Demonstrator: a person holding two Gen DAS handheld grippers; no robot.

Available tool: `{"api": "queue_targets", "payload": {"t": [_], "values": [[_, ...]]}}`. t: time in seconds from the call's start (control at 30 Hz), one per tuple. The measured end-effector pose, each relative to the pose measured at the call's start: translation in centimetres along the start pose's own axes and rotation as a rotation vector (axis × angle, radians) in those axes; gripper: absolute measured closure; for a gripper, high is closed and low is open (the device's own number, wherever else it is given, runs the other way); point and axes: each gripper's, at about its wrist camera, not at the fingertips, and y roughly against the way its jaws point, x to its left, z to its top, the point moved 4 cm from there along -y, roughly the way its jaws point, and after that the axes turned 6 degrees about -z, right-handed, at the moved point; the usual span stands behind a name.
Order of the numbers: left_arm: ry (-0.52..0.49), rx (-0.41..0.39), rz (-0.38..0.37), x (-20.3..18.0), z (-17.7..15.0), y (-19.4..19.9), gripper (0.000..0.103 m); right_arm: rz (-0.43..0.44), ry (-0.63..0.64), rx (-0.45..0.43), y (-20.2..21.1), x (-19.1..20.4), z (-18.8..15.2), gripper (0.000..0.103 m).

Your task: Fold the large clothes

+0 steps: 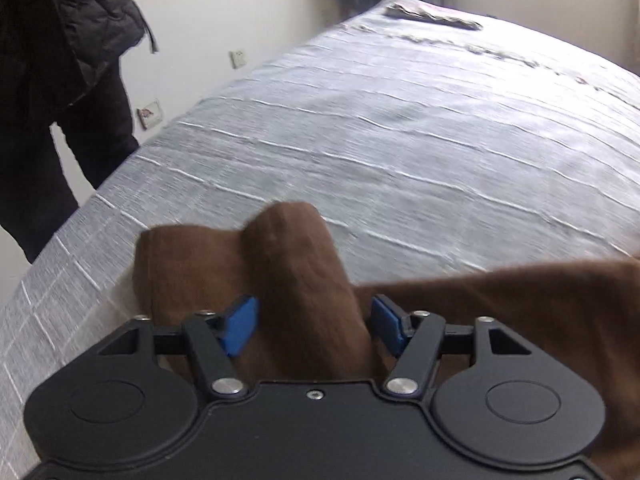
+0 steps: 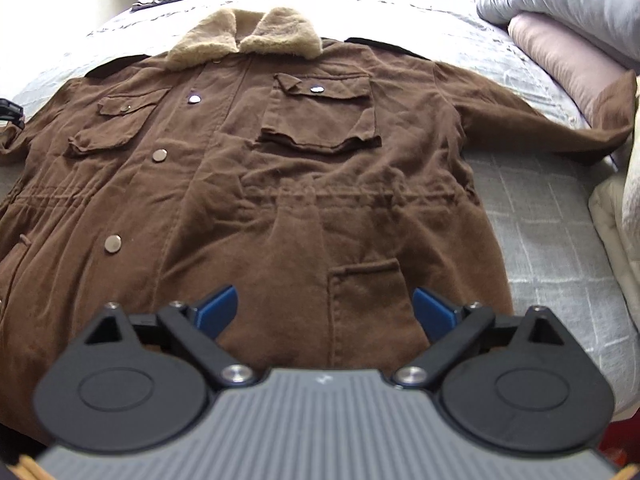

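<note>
Left wrist: left gripper (image 1: 314,326) fingers clamped on brown sleeve (image 1: 296,272). Right wrist: right gripper (image 2: 326,312) spread wide, holding nothing, over coat (image 2: 280,184) on bed (image 2: 560,248).

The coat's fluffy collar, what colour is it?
Cream-beige, against the brown coat. The fluffy collar shows best in the right wrist view.

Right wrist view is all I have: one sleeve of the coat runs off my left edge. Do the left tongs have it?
Observer: Yes. A fold of the brown sleeve sits between the left tongs, with both blue pads against it.
Operator: Anything beside that edge of the bed?
Observer: A person in a dark puffer jacket stands at the edge of the grey bedspread, apart from the sleeve.
</note>
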Motion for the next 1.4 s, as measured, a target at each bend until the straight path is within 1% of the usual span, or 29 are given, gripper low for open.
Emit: {"api": "queue_targets", "payload": {"t": [0.07,0.1,0.17,0.23,0.33,0.37,0.4,0.43,0.47,0.5,0.53,0.6,0.67,0.7,0.73,0.83,0.87,0.9,0.93,0.97,1.03,1.1,1.17,1.2,1.23,1.3,1.33,1.37,1.4], "values": [[0.037,-0.015,-0.007,1.3,-0.2,1.0,0.087,-0.001,0.017,-0.003,-0.1,0.5,0.5,0.007],[0.069,-0.028,-0.036,2.1,-0.4,1.7,0.090,-0.001,0.030,-0.006,-0.2,0.7,0.7,0.007],[0.118,-0.069,-0.056,4.5,-1.5,3.9,0.092,0.003,0.053,-0.016,-0.5,1.1,1.0,0.007],[0.154,-0.106,-0.047,7.3,-3.0,6.2,0.091,0.005,0.058,-0.019,-0.9,1.2,1.4,0.007],[0.235,-0.094,-0.062,12.1,-6.8,8.4,0.090,-0.013,0.043,-0.031,-1.6,1.0,1.6,0.007],[0.260,-0.064,-0.083,13.4,-8.6,8.8,0.086,-0.017,0.033,-0.033,-1.8,0.9,1.6,0.007],[0.272,-0.026,-0.098,14.2,-10.4,8.9,0.086,-0.017,0.019,-0.033,-2.0,0.7,1.5,0.007],[0.270,-0.015,-0.118,14.6,-11.6,9.0,0.086,-0.014,0.002,-0.031,-2.1,0.4,1.4,0.007],[0.247,-0.045,-0.125,14.6,-12.7,9.7,0.083,-0.010,-0.014,-0.028,-2.2,0.1,1.2,0.007],[0.221,-0.054,-0.099,14.5,-13.3,10.4,0.082,-0.008,-0.029,-0.025,-2.3,-0.2,1.1,0.007],[0.220,-0.055,-0.066,14.4,-13.8,11.2,0.078,-0.008,-0.042,-0.021,-2.3,-0.5,0.9,0.007],[0.260,-0.059,-0.044,14.5,-14.3,12.4,0.068,-0.010,-0.056,-0.019,-2.0,-1.0,0.6,0.007],[0.295,-0.090,-0.065,15.1,-13.7,12.8,0.044,-0.009,-0.063,-0.028,-1.6,-1.5,0.3,0.006],[0.306,-0.110,-0.067,15.5,-13.3,12.7,0.041,-0.012,-0.069,-0.033,-1.4,-1.8,0.3,0.006],[0.312,-0.108,-0.043,15.7,-13.0,12.2,0.040,-0.015,-0.073,-0.038,-1.2,-2.0,0.2,0.006],[0.348,-0.070,0.002,16.7,-12.6,9.5,0.040,-0.026,-0.088,-0.056,-0.7,-2.8,0.1,0.005],[0.338,-0.091,0.007,16.8,-12.6,9.0,0.047,-0.028,-0.096,-0.062,-0.6,-3.0,0.1,0.005],[0.298,-0.107,0.020,16.5,-12.4,8.9,0.061,-0.028,-0.106,-0.066,-0.6,-3.3,0.1,0.005],[0.245,-0.119,0.029,15.9,-12.2,9.0,0.083,-0.029,-0.117,-0.067,-0.7,-3.7,0.1,0.005],[0.221,-0.128,0.054,15.5,-11.9,9.2,0.086,-0.031,-0.129,-0.066,-0.7,-4.1,0.0,0.005],[0.235,-0.132,0.086,15.6,-11.7,9.0,0.086,-0.046,-0.151,-0.066,-0.9,-5.0,0.0,0.005],[0.233,-0.128,0.136,15.3,-11.6,8.4,0.082,-0.061,-0.178,-0.073,-0.9,-6.0,-0.1,0.005],[0.155,-0.128,0.226,13.9,-11.4,8.3,0.071,-0.072,-0.216,-0.080,-0.9,-7.3,-0.3,0.005],[0.137,-0.121,0.265,13.4,-11.3,8.5,0.069,-0.073,-0.238,-0.081,-0.8,-8.0,-0.3,0.005],[0.138,-0.118,0.268,13.0,-11.4,9.0,0.067,-0.070,-0.258,-0.082,-0.7,-8.7,-0.4,0.005],[0.166,-0.124,0.182,12.3,-11.3,10.3,0.055,-0.056,-0.296,-0.090,-0.6,-10.1,-0.4,0.004],[0.180,-0.137,0.136,12.0,-11.2,11.0,0.043,-0.056,-0.316,-0.096,-0.6,-10.8,-0.2,0.004],[0.186,-0.152,0.100,11.5,-11.2,11.9,0.036,-0.060,-0.335,-0.104,-0.6,-11.5,0.0,0.004],[0.184,-0.163,0.067,10.9,-11.1,12.6,0.035,-0.066,-0.352,-0.113,-0.7,-12.2,0.2,0.004]]}}
